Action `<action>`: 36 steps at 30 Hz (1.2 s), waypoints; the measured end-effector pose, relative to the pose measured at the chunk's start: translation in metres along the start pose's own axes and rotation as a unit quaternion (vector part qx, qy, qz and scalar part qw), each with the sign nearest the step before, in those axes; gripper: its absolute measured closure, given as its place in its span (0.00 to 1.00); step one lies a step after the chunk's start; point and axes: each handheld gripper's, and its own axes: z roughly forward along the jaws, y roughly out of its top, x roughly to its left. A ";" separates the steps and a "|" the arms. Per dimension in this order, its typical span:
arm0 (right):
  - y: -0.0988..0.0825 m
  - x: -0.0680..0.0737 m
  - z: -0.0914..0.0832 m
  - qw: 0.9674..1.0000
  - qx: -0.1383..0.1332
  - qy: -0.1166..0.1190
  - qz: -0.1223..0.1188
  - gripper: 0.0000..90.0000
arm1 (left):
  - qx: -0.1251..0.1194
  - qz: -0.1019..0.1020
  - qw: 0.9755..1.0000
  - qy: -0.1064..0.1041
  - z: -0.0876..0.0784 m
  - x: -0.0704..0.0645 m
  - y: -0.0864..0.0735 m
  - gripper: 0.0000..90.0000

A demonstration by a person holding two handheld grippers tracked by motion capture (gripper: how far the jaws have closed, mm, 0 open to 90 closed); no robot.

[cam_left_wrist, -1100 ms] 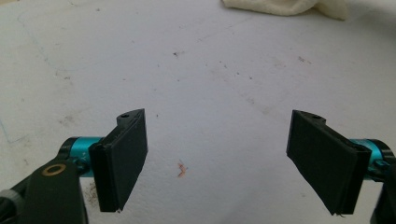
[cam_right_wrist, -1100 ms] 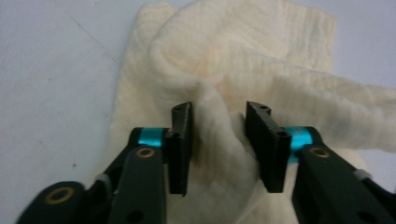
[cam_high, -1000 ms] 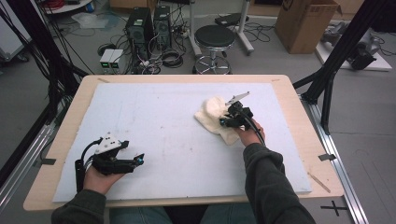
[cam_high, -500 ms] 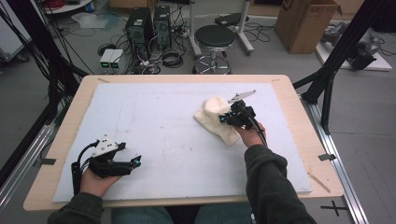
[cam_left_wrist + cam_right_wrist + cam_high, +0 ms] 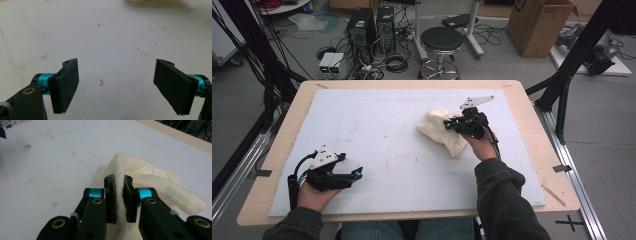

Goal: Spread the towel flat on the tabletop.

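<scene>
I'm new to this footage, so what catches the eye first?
The cream fleecy cloth pinched in a ridge by the right gripper, right of centre on the white mat. Next, the left gripper, jaws wide open over bare mat near the front left corner.

A grey floor [image 5: 612, 150] is lying around the wooden surface [image 5: 532, 125]. A black round stool [image 5: 442, 40] is standing beyond it, with two computer towers [image 5: 371, 25] and tangled cables [image 5: 392, 62] to its left, and a cardboard box [image 5: 539, 25] sitting to its right.
</scene>
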 end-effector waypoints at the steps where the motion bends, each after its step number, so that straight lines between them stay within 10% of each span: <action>1: 0.002 0.003 -0.001 1.000 -0.005 0.003 -0.003 0.92 | 0.000 0.001 1.000 -0.002 0.000 0.001 0.000 0.23; 25: 0.049 0.064 0.005 0.996 -0.034 0.059 -0.054 0.92 | -0.006 0.000 1.000 -0.003 0.001 0.001 0.001 0.23; 36: 0.031 0.074 0.042 0.997 0.019 0.061 -0.046 0.91 | -0.008 0.004 1.000 -0.006 0.002 0.000 0.002 0.23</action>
